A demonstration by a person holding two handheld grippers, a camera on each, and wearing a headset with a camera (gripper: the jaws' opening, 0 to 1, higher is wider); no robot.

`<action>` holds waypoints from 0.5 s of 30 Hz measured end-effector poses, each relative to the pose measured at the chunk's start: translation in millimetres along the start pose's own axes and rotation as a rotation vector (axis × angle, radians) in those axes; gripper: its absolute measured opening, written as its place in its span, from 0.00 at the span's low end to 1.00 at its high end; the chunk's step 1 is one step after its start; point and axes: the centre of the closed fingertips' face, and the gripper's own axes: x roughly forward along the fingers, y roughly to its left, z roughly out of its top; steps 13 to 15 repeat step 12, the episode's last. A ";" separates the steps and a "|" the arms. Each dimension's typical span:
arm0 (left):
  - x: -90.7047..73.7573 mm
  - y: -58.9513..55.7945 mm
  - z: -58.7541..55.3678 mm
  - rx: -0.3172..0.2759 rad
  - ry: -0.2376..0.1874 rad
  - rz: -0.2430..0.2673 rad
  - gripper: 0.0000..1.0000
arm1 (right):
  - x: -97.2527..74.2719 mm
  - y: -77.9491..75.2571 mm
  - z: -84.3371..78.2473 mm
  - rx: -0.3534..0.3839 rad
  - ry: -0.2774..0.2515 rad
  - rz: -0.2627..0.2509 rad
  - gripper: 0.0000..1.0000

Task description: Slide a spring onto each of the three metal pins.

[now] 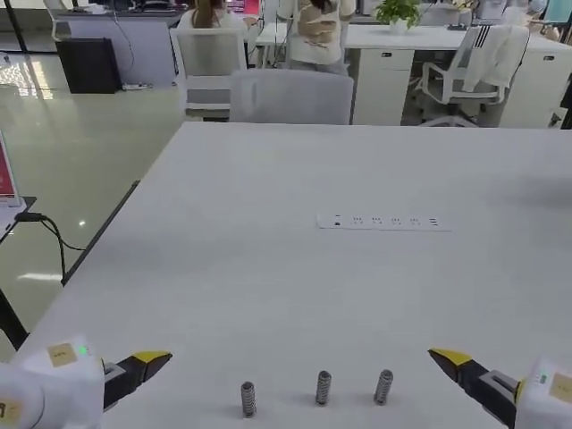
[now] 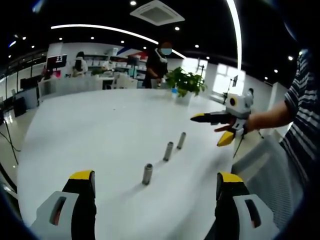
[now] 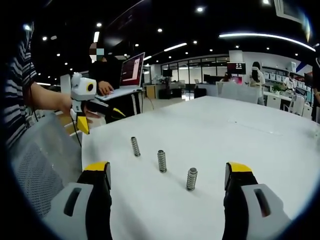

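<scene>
Standing by, I see the person hold the left gripper (image 3: 100, 120) and the right gripper (image 2: 212, 129) low and well apart, tips angled in toward each other, both with jaws spread wide and empty, a bare forearm (image 2: 270, 116) reaching out from a striped sleeve (image 2: 306, 100).

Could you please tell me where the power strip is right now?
In the head view, the power strip lies flat, right of centre, well beyond the middle spring.
</scene>
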 end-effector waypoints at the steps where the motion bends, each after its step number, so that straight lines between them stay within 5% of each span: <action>1: -0.2 0.0 0.1 -0.001 0.000 0.000 0.98 | 0.2 0.1 0.2 -0.001 0.000 0.001 0.95; 15: -2.6 -0.2 -2.5 -0.004 0.002 0.003 0.98 | 0.2 0.7 1.9 -0.003 -0.002 -0.002 0.95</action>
